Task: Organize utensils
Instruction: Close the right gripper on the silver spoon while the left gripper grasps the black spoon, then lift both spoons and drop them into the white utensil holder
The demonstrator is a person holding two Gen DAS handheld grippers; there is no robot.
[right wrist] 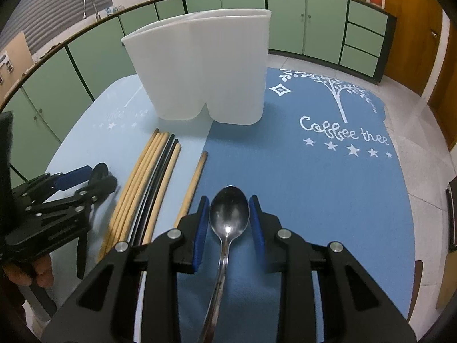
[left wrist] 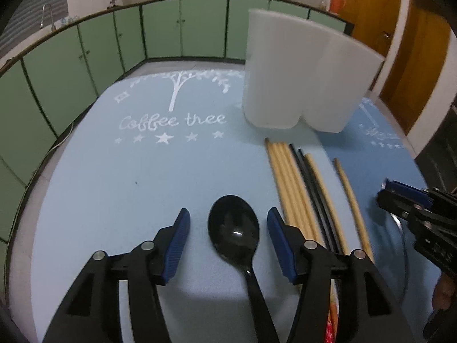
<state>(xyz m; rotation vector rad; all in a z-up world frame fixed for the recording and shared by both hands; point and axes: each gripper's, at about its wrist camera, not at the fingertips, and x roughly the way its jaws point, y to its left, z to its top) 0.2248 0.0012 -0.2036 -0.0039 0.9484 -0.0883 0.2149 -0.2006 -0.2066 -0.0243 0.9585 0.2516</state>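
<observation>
We note one glossy black spoon (left wrist: 234, 230) lying on the worktop (left wrist: 114, 194) between the left gripper (left wrist: 228, 223)'s wide fingers, one steel spoon (right wrist: 229, 214) pinched by the right gripper (right wrist: 229, 214), and eight chopsticks (right wrist: 148, 183) between them.

Black claw (left wrist: 228, 223), blue pads (left wrist: 178, 245)

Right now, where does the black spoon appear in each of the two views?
Left wrist view: the black spoon lies low in the centre, between the open fingers of the left gripper, which do not touch it.
Right wrist view: only its bowl shows at the far left, behind the left gripper.
Shared landmark: the white holder, with the chopsticks in front of it.
</observation>
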